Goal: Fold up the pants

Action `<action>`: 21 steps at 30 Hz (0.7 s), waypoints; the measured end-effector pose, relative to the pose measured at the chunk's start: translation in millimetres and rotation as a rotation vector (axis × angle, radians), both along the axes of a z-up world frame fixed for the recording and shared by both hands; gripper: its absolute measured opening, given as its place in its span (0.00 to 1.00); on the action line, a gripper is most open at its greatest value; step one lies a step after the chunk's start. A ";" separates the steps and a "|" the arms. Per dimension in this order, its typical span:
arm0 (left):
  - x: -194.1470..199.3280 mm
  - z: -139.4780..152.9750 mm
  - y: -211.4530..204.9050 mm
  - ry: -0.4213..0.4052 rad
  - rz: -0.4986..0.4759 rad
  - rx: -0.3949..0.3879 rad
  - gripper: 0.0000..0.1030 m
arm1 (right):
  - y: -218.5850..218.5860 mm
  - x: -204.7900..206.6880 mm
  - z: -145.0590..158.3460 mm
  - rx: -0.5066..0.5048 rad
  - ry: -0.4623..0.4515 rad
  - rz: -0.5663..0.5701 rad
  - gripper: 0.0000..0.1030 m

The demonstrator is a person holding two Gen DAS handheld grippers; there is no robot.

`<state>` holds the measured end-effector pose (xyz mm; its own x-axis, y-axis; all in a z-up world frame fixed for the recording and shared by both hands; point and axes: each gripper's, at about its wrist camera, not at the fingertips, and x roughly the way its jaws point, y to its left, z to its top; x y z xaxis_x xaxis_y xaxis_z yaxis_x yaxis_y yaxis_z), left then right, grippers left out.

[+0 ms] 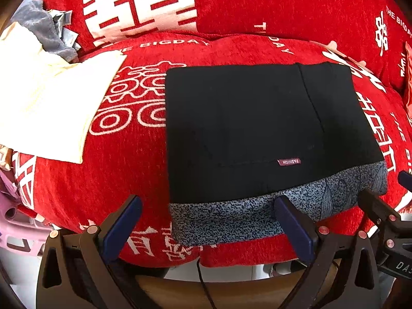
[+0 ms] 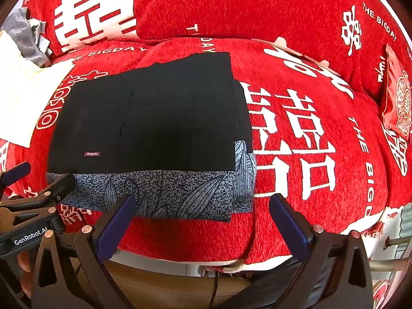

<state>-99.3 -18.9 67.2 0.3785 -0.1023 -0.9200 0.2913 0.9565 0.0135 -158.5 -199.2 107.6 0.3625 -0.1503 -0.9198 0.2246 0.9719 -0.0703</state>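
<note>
The black pants [image 1: 257, 128] lie folded into a flat rectangle on the red sofa seat, with a blue-grey patterned band [image 1: 257, 216] along the near edge and a small maroon label [image 1: 289, 161]. They also show in the right wrist view [image 2: 154, 118]. My left gripper [image 1: 208, 206] is open and empty at the band's near left part, its right finger over the band. My right gripper [image 2: 203, 206] is open and empty at the band's near right corner [image 2: 239, 200]. Each gripper shows at the edge of the other's view.
A red sofa cover [image 1: 128, 175] with white characters covers seat and backrest. A cream folded cloth [image 1: 46, 103] and a grey garment [image 1: 49, 25] lie at the left. A red pouch [image 2: 396, 103] lies at the right. The seat's front edge is just below the grippers.
</note>
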 end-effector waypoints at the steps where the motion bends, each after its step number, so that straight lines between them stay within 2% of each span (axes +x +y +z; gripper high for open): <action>1: -0.3 -0.8 -0.3 0.005 -0.002 0.005 1.00 | 0.1 0.0 0.0 0.000 0.000 0.001 1.00; 8: -2.1 -1.0 -1.2 0.014 -0.018 0.008 1.00 | -0.2 0.1 -0.4 0.006 0.001 0.000 1.00; 21: -4.9 -0.9 -2.3 0.017 -0.008 0.060 1.00 | -2.4 -0.3 -1.2 0.001 0.004 0.002 1.00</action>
